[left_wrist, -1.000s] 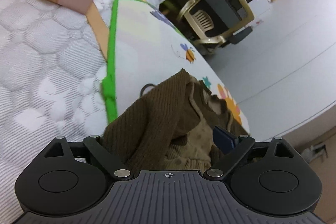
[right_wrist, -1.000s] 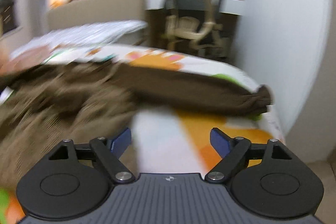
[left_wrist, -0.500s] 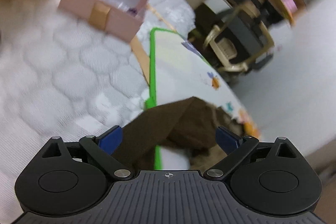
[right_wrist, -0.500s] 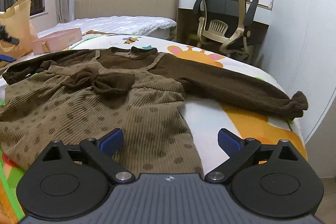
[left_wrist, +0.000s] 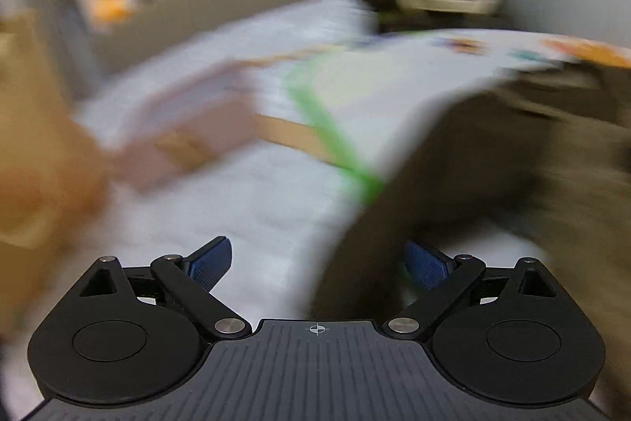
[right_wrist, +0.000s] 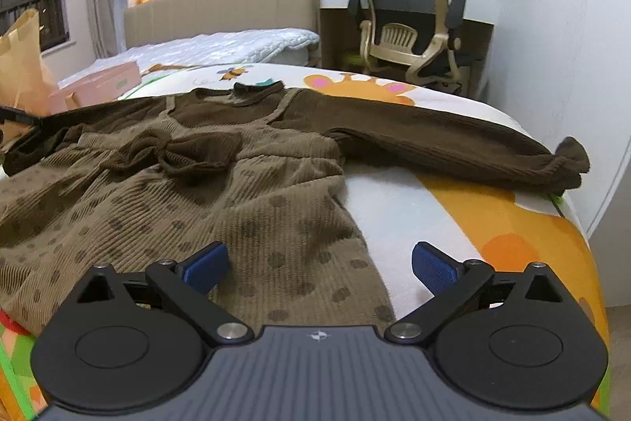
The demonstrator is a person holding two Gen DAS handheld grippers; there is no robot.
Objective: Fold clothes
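Brown dress [right_wrist: 221, 184] lies spread flat, front up, on the play mat [right_wrist: 493, 223] covering the bed. Neckline points toward the headboard end; hem sits at the near edge, under the right hand-held gripper [right_wrist: 319, 263]. One sleeve [right_wrist: 473, 152] stretches out to the right edge of the bed, cuff almost at the mat's border. Other sleeve runs to the left edge. No fold visible in body or sleeves.

Right hand-held gripper: jaws wide, nothing between them, hovering over the hem's right corner.

Left hand-held gripper [left_wrist: 315, 263]: jaws wide, empty. View heavily motion-blurred; dark brown cloth [left_wrist: 453, 184] on its right, likely the left sleeve.

Judgement: garment is laid out ready for folding. Next move likely calls for pinching a sleeve cuff or side edge and carrying it across the body, keeping the cloth flat.
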